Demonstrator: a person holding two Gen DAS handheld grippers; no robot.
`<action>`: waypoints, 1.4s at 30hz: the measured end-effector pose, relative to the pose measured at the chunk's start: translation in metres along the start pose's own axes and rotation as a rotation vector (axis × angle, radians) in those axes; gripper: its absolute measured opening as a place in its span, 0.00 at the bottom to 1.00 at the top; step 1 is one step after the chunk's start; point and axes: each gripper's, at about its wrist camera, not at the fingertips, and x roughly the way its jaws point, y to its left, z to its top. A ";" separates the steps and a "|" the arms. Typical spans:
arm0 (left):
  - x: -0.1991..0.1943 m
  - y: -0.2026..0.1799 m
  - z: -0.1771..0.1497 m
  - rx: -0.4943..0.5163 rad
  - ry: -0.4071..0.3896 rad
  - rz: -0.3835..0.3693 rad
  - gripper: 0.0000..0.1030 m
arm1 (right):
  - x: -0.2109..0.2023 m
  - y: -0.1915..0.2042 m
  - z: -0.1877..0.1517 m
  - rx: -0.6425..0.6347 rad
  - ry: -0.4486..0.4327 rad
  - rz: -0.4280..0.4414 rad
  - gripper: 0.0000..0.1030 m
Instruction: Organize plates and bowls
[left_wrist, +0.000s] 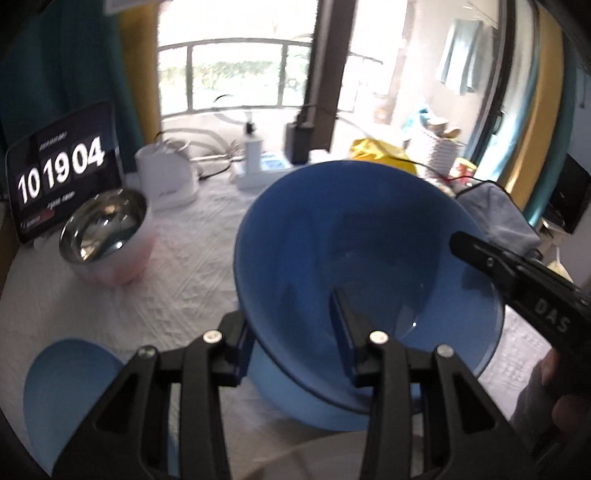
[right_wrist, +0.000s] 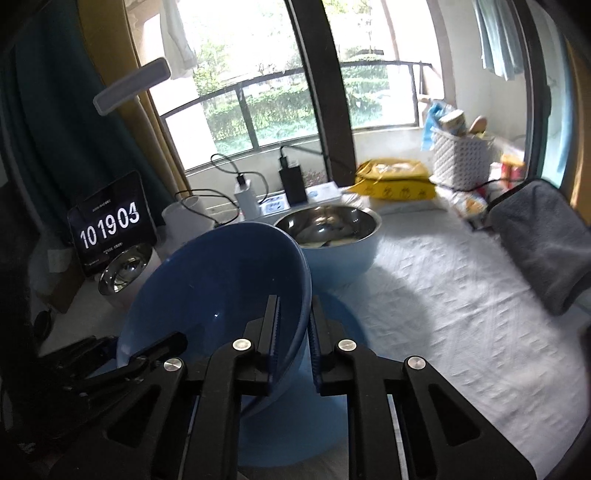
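A large blue bowl (left_wrist: 354, 251) is held tilted above the white cloth, gripped by both grippers on opposite rims. My left gripper (left_wrist: 291, 325) straddles the near rim, one finger inside and one outside. My right gripper (right_wrist: 293, 325) is shut on the bowl (right_wrist: 221, 291) at its right rim; its finger (left_wrist: 517, 273) shows in the left wrist view. A light blue plate (right_wrist: 332, 387) lies under the bowl. A second blue plate (left_wrist: 70, 391) lies at the lower left. A small steel bowl (left_wrist: 105, 229) stands by the clock. A larger steel-lined bowl (right_wrist: 328, 236) stands behind.
A tablet clock (left_wrist: 62, 170) leans at the back left. A white jug (left_wrist: 168, 173), chargers (right_wrist: 291, 181), a yellow bag (right_wrist: 395, 177) and a white basket (right_wrist: 461, 158) line the window side. A grey folded towel (right_wrist: 546, 240) lies at the right.
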 end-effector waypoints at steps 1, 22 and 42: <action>-0.002 -0.008 0.002 0.011 0.000 -0.009 0.38 | -0.004 -0.006 0.001 0.010 -0.001 -0.010 0.15; 0.045 -0.162 -0.007 0.186 0.155 -0.186 0.38 | -0.046 -0.162 -0.027 0.207 0.060 -0.258 0.15; -0.035 -0.103 -0.002 0.089 0.019 -0.098 0.64 | -0.103 -0.116 -0.027 0.149 -0.053 -0.333 0.43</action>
